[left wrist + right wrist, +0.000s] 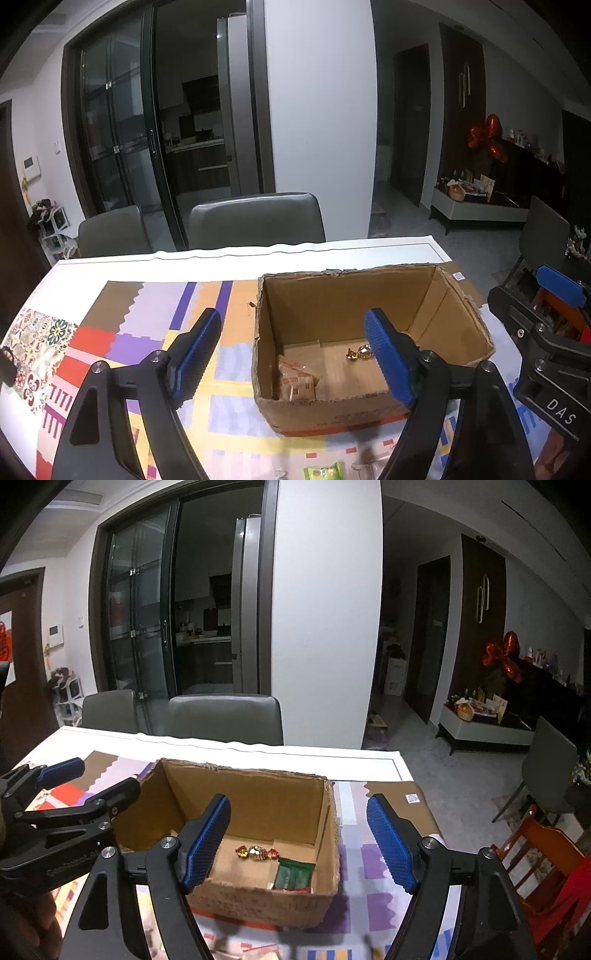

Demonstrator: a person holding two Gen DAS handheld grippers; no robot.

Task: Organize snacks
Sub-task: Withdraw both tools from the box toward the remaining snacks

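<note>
An open cardboard box (328, 306) (266, 801) stands on the table. Inside it lie orange-tan snack packets (297, 382), a gold-wrapped candy (358, 352) (257, 853) and a green packet (294, 875). My left gripper (295, 354) hovers above the box's near left part, open, with nothing between its blue pads. My right gripper (297, 843) hangs over the box's near right side, open and empty as well. Each gripper shows at the edge of the other's view: the right gripper (546, 332) and the left gripper (66, 801).
A patterned cloth (147, 332) covers the white table (332, 254). A green snack packet (323, 472) lies at the near edge. Two grey chairs (255, 219) stand behind the table. An orange wooden chair (546, 853) is at the right.
</note>
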